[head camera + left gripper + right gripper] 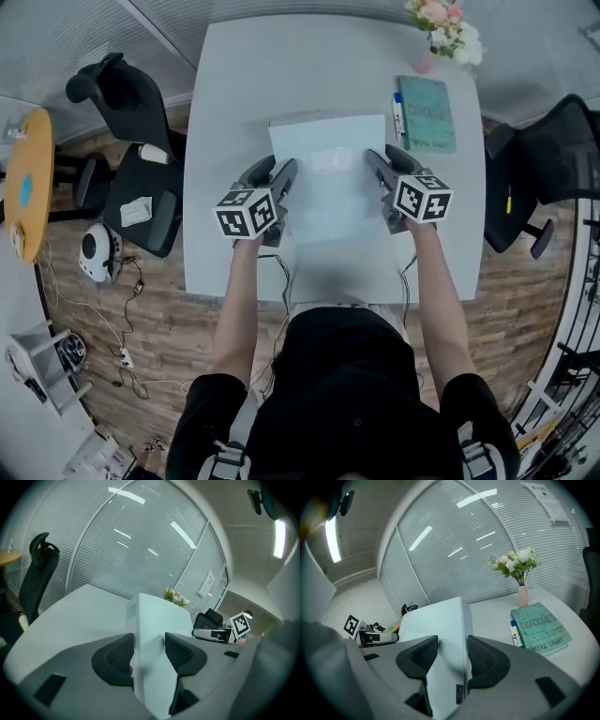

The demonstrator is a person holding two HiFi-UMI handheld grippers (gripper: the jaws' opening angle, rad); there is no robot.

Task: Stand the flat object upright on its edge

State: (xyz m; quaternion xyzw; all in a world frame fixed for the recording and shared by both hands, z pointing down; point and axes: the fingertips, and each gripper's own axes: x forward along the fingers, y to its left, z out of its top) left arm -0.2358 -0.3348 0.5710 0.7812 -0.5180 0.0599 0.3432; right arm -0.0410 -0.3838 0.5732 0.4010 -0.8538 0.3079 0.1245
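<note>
A flat white box [328, 202] hangs tilted over the grey table [234, 94], held by its two long sides. My left gripper [274, 178] is shut on the box's left edge, and my right gripper [386, 164] is shut on its right edge. In the left gripper view the box [150, 620] runs away between the dark pads [115, 658], and the right gripper's marker cube shows beyond it. In the right gripper view the box [440, 620] fills the gap between the pads [485, 656], with a small label on its narrow side.
A teal book [427, 112] with a marker pen [398, 111] beside it lies at the table's far right. A pink vase of flowers [441, 33] stands at the far right corner. Black office chairs [131, 178] flank the table, and a round wooden table [26, 183] stands far left.
</note>
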